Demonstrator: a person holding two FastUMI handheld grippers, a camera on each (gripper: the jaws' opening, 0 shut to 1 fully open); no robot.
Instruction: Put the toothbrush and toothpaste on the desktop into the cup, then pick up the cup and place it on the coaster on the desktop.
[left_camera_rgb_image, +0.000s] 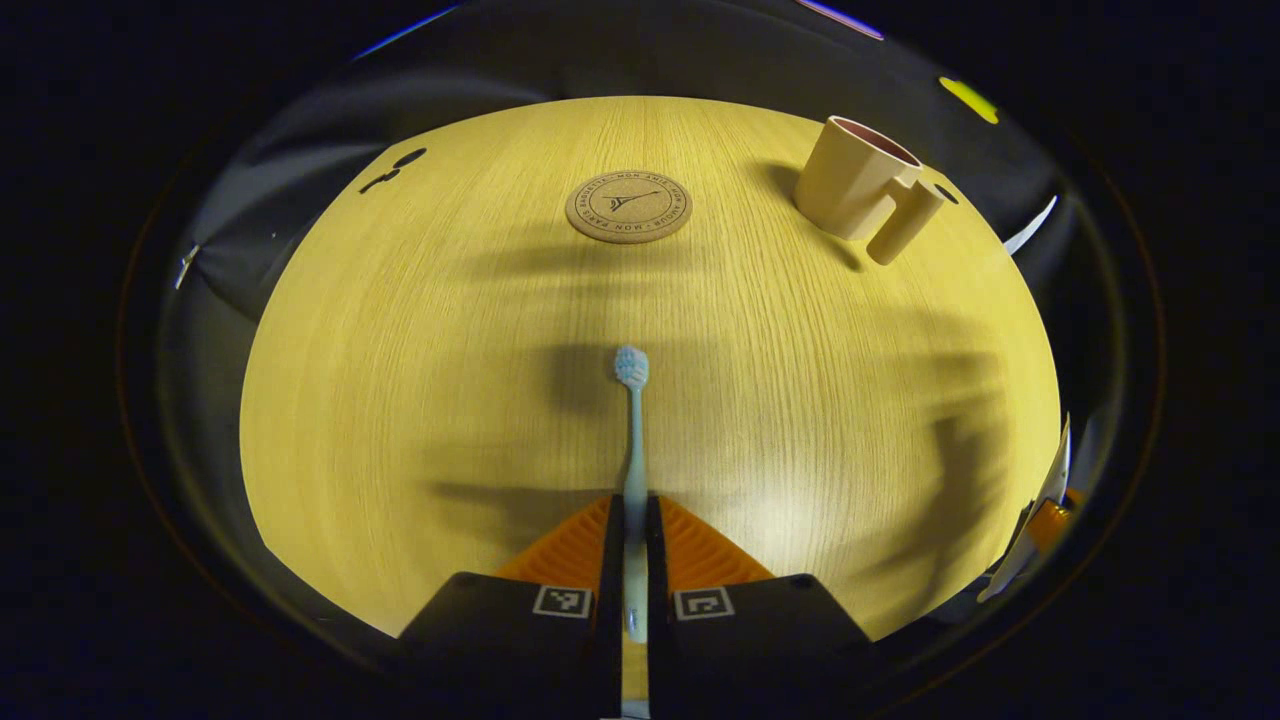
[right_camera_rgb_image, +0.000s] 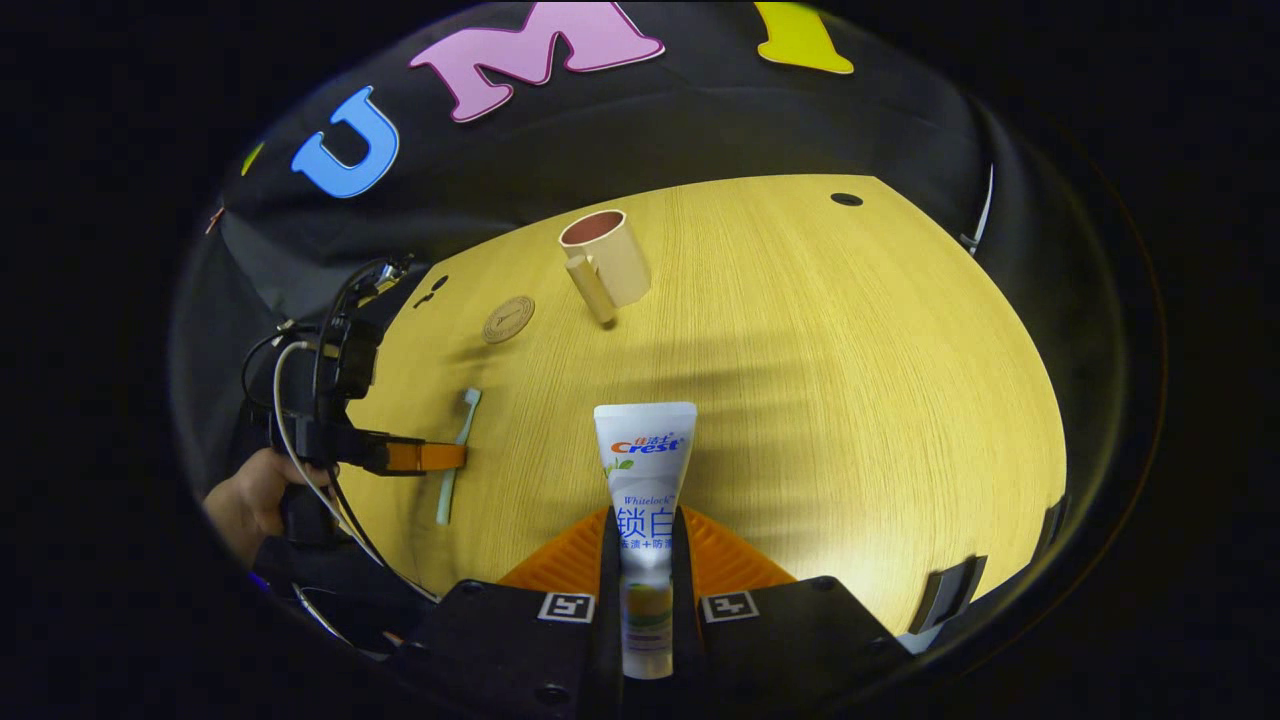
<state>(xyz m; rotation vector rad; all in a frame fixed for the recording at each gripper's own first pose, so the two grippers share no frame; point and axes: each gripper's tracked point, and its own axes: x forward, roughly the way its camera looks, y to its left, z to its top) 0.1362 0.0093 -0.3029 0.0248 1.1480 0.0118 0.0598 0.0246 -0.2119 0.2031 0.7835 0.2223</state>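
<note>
Toothbrush (left_camera_rgb_image: 632, 420) first: a slim pale-blue stick with a small tuft of bristles at its far end, clamped by its handle between the two ribbed fingers of the left gripper (left_camera_rgb_image: 634, 540), its head pointing away over the wood-grain desktop (left_camera_rgb_image: 400, 350). In the right gripper view that same gripper appears at the far left, gripped by a hand (right_camera_rgb_image: 245, 505) with looping cables over it, reaching level across the table edge, the brush (right_camera_rgb_image: 455, 455) lying along the surface at its tip. Further in sits the coaster (left_camera_rgb_image: 628, 206), a flat round cork disc with a printed ring and emblem, lying bare near the far edge. To its right stands the cup (left_camera_rgb_image: 860, 180), a smooth beige tumbler with a darker pinkish inside and a stubby tubular handle, upright and well apart from the coaster. The toothpaste (right_camera_rgb_image: 645, 500), a soft white squeeze tube with a flat crimped end, is pinched at its lower body by the right gripper (right_camera_rgb_image: 646, 560), both fingers pressed on its sides, the crimp aimed roughly towards the cup.
</note>
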